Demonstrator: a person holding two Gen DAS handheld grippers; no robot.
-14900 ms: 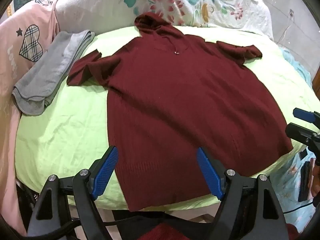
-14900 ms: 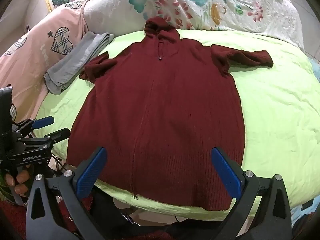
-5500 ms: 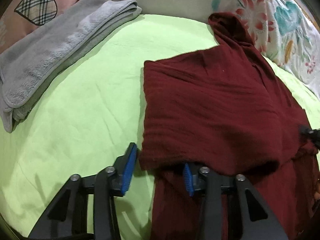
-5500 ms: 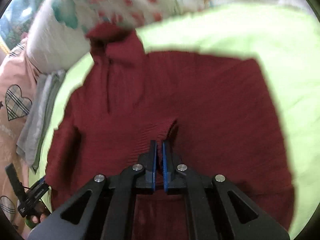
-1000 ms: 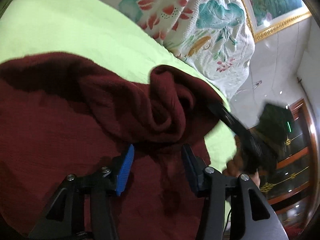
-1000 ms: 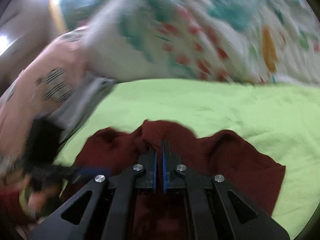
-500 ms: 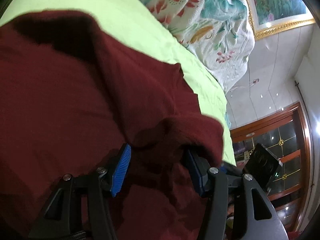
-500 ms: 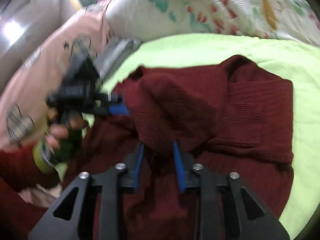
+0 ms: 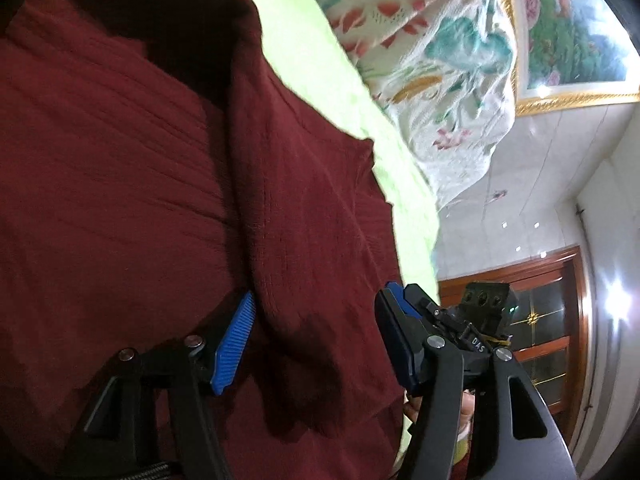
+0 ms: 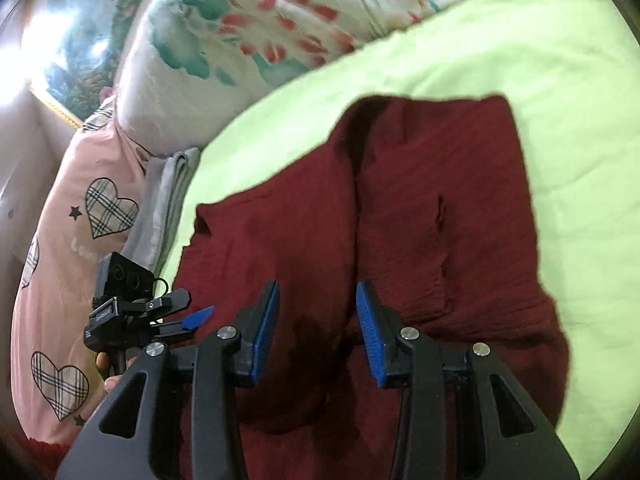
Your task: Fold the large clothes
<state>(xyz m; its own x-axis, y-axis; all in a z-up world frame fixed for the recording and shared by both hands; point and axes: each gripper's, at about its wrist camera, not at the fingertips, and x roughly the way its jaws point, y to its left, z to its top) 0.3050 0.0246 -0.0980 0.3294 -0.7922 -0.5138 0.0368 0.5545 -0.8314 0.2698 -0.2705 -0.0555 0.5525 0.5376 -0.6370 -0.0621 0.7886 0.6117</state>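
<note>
We let go of the maroon hooded sweater (image 10: 420, 208) as it settles, folded into a block, on the lime-green bed (image 10: 540, 60), short of the floral quilt (image 10: 248, 40) and clear of the grey folded cloth (image 10: 168, 200) at the pillow side. The left gripper (image 9: 316, 340) has its jaws opening, a soft ridge of knit lying between the blue pads without being pinched; the right gripper (image 10: 316, 332) is opening too, straddling the centre fold, nothing clamped. To finish this release well, we judge the pads should part fully before either gripper lifts, then rise straight off the cloth, so no rib snags and drags the top layer askew. The fold edges look roughly square from the right wrist view.
</note>
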